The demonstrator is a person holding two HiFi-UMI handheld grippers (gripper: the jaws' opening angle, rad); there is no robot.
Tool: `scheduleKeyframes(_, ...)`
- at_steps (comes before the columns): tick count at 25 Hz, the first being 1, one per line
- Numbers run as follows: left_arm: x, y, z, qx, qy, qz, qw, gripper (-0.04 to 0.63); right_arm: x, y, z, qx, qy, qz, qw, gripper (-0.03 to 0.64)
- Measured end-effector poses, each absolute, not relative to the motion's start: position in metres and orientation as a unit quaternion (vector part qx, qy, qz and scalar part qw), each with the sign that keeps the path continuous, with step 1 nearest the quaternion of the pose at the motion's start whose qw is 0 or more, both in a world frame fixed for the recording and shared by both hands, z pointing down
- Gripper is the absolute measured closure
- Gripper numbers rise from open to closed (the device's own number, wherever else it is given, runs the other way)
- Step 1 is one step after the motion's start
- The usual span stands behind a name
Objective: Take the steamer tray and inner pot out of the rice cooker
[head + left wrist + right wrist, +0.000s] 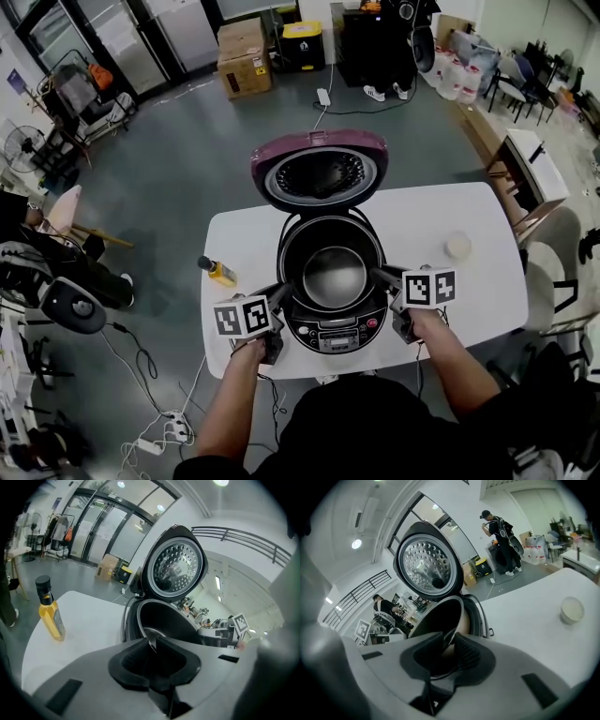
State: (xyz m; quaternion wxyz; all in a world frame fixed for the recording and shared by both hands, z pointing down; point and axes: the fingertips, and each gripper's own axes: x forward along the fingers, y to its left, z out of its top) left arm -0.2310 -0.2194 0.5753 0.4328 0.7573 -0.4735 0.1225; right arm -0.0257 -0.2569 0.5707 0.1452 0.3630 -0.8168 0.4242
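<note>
The left gripper (153, 643) is clenched on the thin near rim of the inner pot (164, 619). Its pads are almost together, with the metal edge pinched between them. The right gripper (451, 639) grasps the opposite rim the same way, and the pot's coppery wall shows just beyond its jaws. The pot sits in the rice cooker (330, 336), directly between the two grippers. Past both, the cooker's lid (427, 566) stands open. Left of the left gripper, a yellow bottle (49, 613) stands on the table (89, 620).
</note>
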Motion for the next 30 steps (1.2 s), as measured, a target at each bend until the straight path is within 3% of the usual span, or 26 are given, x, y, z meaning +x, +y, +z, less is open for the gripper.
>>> scheduleKeyframes(18, -0.229, -0.207, 0.464, 0.825, -0.459, 0.045, 0.328, 0.551, -0.016, -0.233, 0.461, 0.403, -0.857, 0.319, 0.046, 0.54)
scheduleKeyframes(30, -0.114, -0.222, 0.433, 0.85, -0.436, 0.024, 0.295, 0.552, 0.101, -0.229, 0.436, 0.444, -0.849, 0.288, 0.018, 0.538)
